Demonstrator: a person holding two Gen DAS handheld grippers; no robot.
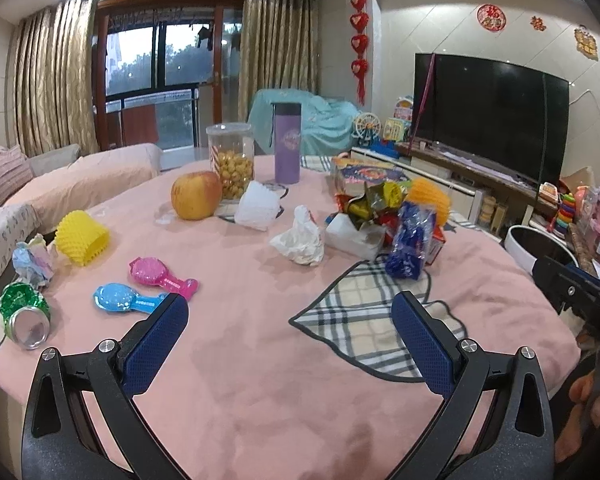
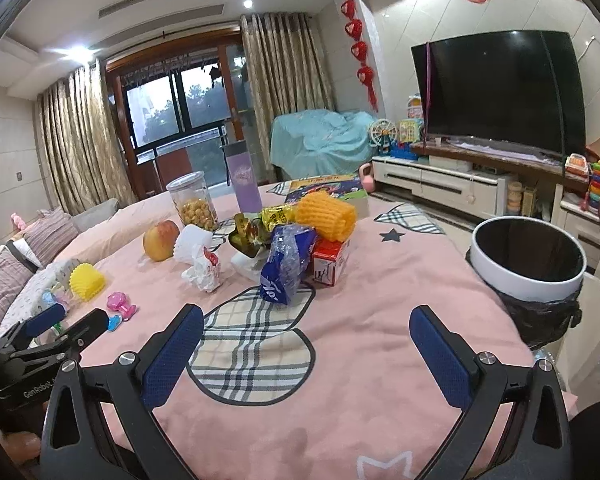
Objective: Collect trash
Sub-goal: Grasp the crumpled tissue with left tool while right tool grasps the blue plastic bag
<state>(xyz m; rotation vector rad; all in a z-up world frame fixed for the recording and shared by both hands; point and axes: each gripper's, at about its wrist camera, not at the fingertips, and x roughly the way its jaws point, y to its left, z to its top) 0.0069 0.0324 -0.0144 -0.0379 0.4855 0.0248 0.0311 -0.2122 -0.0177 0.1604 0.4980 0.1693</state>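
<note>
Trash lies on the pink tablecloth [image 1: 240,280]: a crumpled white tissue [image 1: 300,240], a blue plastic wrapper [image 1: 410,240] [image 2: 286,264], foil snack wrappers [image 1: 374,200] [image 2: 256,228], a red-and-white carton [image 2: 330,262], a crushed green can [image 1: 24,316] and crumpled paper [image 1: 30,260]. A white-rimmed trash bin [image 2: 528,280] with a black bag stands at the table's right edge. My left gripper [image 1: 290,312] is open and empty above the cloth. My right gripper [image 2: 306,326] is open and empty, short of the blue wrapper.
An apple [image 1: 196,196], a popcorn jar [image 1: 231,160], a purple bottle [image 1: 287,142], yellow [image 1: 82,238], white [image 1: 258,204] and orange [image 2: 326,216] foam fruit nets, and pink [image 1: 160,274] and blue [image 1: 126,300] toys are on the table. A sofa stands left, a TV right.
</note>
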